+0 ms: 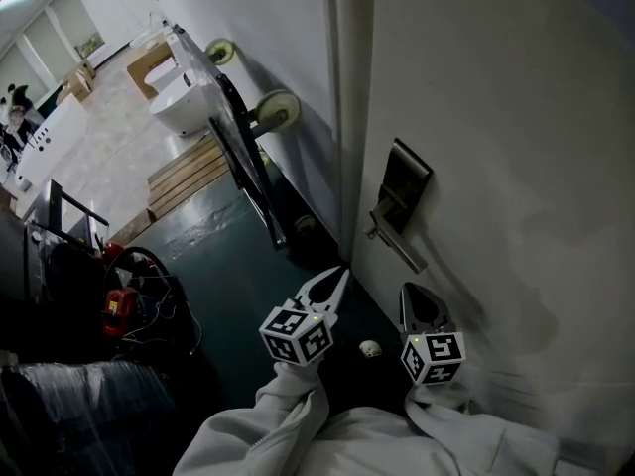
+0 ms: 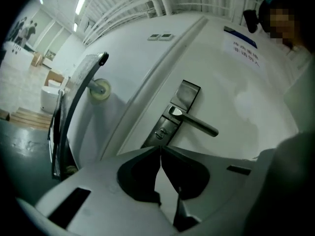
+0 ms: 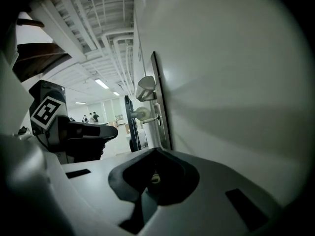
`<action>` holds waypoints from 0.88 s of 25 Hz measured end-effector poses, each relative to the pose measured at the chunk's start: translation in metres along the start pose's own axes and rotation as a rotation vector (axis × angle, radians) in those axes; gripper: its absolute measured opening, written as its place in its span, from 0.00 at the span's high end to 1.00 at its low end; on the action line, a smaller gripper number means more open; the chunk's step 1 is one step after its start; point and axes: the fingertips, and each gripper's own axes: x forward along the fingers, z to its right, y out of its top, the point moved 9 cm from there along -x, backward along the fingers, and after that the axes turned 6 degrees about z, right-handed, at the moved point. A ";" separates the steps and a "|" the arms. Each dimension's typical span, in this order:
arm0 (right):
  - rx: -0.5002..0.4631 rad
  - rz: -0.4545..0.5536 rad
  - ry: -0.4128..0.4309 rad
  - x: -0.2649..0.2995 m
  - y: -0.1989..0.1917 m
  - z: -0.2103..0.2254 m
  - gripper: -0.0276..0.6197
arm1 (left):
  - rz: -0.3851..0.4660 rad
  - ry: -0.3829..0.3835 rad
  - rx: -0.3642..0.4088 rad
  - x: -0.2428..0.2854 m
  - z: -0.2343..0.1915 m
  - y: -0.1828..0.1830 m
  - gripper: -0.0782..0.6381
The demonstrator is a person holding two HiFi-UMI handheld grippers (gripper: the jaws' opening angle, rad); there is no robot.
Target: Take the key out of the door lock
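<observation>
Big indoor hall, prob. a test lab or workshop: bare ceiling pipes (image 3: 115, 48), strip lights (image 2: 81, 3), wood pallets (image 1: 184, 175), cardboard boxes (image 1: 149, 65), a wheeled frame (image 1: 248, 167) by the wall, cables (image 1: 149, 300) on the green floor (image 1: 218, 256).

No legible text; door notice (image 2: 244, 50) print too blurred.

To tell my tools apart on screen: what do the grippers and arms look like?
The left gripper and right gripper are pale grey with pointed, dark-lined jaws. Each carries a white cube of black square markers. Light grey sleeves cover both arms.
</observation>
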 end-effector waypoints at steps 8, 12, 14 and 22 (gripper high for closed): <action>0.020 0.005 -0.078 0.007 -0.009 -0.009 0.88 | -0.027 -0.163 -0.339 0.018 -0.014 -0.001 0.87; 0.008 0.010 -0.098 0.006 -0.006 -0.010 0.88 | -0.023 -0.184 -0.455 0.030 -0.020 0.000 0.86; 0.002 0.014 -0.104 0.007 -0.003 -0.009 0.88 | -0.016 -0.203 -0.515 0.038 -0.021 0.001 0.81; -0.010 0.001 -0.096 0.007 -0.002 -0.011 0.88 | 0.012 -0.202 -0.675 0.065 -0.024 0.000 0.69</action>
